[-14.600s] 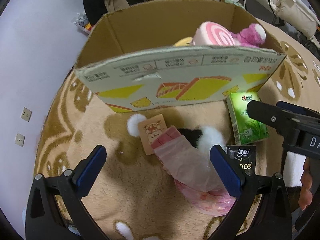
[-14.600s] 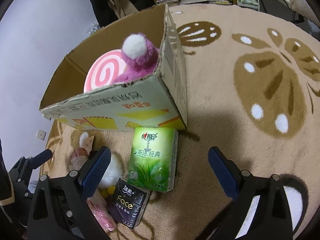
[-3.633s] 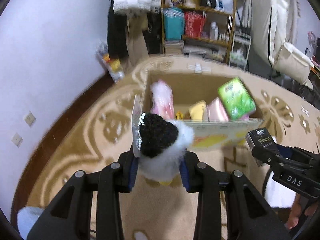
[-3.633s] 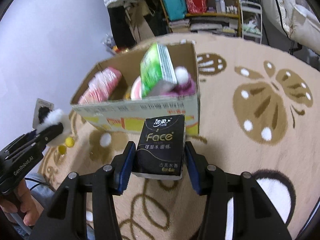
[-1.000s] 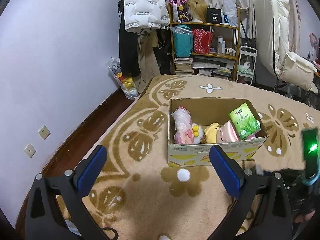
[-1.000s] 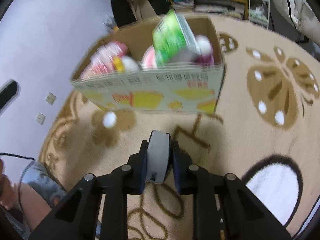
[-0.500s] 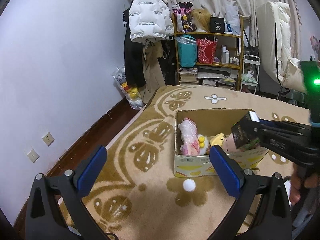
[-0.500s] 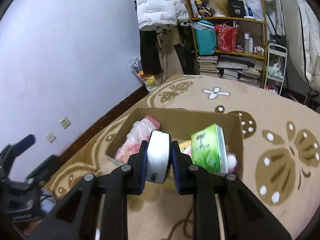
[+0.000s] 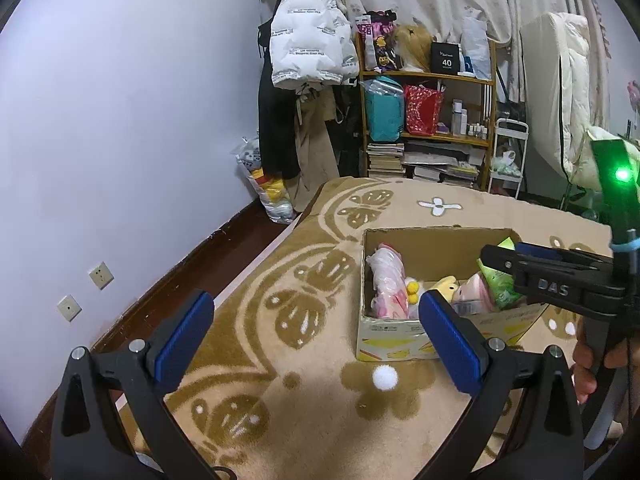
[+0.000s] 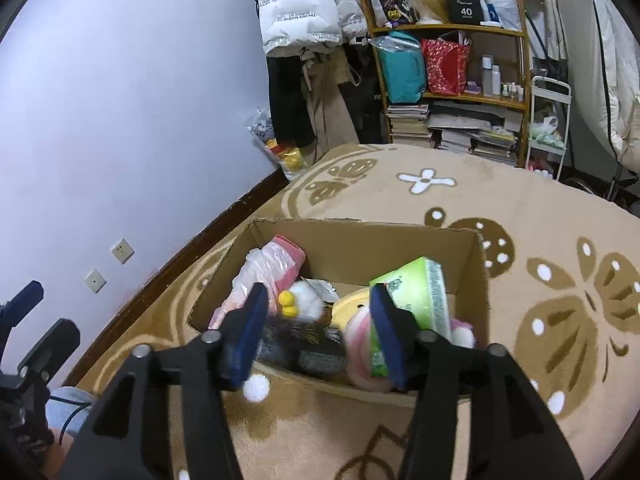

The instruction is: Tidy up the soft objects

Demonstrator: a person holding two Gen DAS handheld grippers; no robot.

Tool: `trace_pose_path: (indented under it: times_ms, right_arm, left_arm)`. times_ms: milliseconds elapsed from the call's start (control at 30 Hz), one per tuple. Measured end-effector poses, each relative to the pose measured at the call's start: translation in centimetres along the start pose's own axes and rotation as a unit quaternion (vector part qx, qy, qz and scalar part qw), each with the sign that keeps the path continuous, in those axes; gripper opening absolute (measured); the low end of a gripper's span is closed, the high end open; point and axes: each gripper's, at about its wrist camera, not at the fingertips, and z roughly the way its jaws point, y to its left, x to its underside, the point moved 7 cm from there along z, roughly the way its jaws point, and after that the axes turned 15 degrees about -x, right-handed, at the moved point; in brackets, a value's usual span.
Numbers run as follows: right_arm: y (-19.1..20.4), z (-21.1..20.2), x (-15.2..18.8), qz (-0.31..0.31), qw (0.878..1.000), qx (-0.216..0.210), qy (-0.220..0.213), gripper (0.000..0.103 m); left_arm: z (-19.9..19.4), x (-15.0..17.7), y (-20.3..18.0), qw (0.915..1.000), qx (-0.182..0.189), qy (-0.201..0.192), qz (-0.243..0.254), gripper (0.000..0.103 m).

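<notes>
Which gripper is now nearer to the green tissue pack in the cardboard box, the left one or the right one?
The right. The right gripper hangs open over the cardboard box, one finger right beside the green tissue pack. The left gripper is open too, back over the carpet, short of the box.

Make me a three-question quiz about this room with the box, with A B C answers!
1. Where is the green tissue pack?
A. on the rug
B. in the box
C. on the shelf

2. What colour are the gripper pads?
A. blue
B. red
C. yellow

3. How is the right gripper?
A. shut on a toy
B. shut on a book
C. open

B: the pack leans inside the box walls.
A: the pads show blue in both views.
C: its fingers stand apart with nothing clamped between them.
</notes>
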Motion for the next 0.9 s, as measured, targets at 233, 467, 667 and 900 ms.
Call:
trace_pose_path:
  times_ms: [233,467,667,900]
  right_arm:
    - [0.3,-4.2,-0.3,-0.002,0.999,0.008,-0.031,0.097]
    - [0.6,-8.7,-0.3,-0.019,0.998,0.023,-0.05,0.103]
    - [1.1,-12.1,0.5,-0.022,0.997,0.029,-0.07,0.103]
    - [1.1,-14.6,1.9,-0.024,0.994,0.041,-0.095,0.103]
  left_arm:
    - [-1.4,-0.6,0.8,0.9999,-0.001,-0.01,-0.01,0.101]
    - [-2.7,-1.1,0.7,0.9996,-0.002,-0.027,-0.007,0.101]
    - [-4.1,-0.8,0.6,0.9993,0.011,-0.033,-0.014,0.101]
    - [-5.3,0.1,0.5,0.9978,0.038,-0.05,-0.018,0.102]
